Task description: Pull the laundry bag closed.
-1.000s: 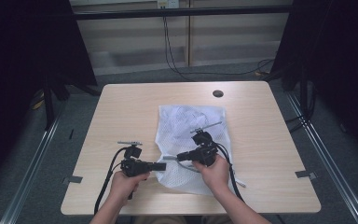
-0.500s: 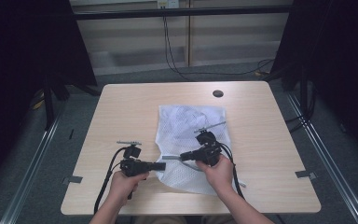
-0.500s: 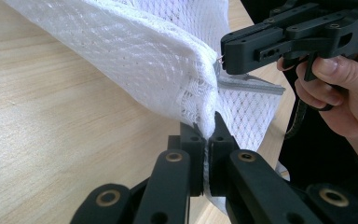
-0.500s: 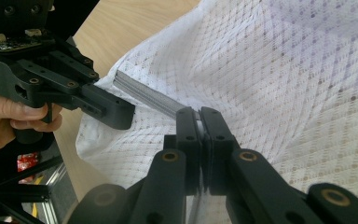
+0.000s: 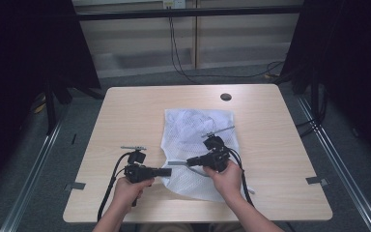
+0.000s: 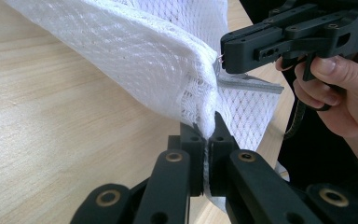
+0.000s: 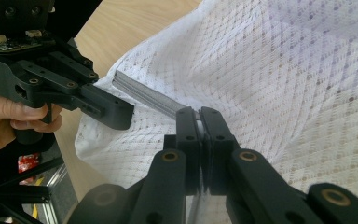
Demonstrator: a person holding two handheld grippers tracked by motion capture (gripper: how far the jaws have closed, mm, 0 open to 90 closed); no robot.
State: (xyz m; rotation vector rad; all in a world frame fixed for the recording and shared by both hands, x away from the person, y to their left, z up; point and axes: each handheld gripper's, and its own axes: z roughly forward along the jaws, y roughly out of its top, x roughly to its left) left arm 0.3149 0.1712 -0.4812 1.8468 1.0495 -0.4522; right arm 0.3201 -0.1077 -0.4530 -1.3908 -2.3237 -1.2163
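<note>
A white mesh bag (image 5: 193, 145) lies on the pale wooden worktop (image 5: 125, 111), a little right of the middle and reaching toward the near edge. The person's two hands come in from the near side, each with a black gripper, and both grippers meet at the bag's near left edge.

The left gripper (image 6: 208, 135) is clenched on the bag: in the left gripper view its two jaws stand pressed together with a fold of white mesh pinched between them, the cloth rising up and away to the left over the bare wood. From above, this gripper (image 5: 166, 171) lies level, pointing right at the bag's edge, with its cable looping back toward the worktop's near edge.

The right gripper (image 7: 199, 116) is clenched too. In the right gripper view its jaws are closed on the end of a grey strip (image 7: 144, 95) that runs along the bag's edge, with mesh spread out behind it. From above it (image 5: 189, 161) points left, toward the other gripper, and the strip (image 5: 176, 163) shows between the two. The two grippers are just beside each other, tips nearly meeting.

A small dark round hole (image 5: 225, 96) sits in the worktop near its far edge, well apart from the bag.
</note>
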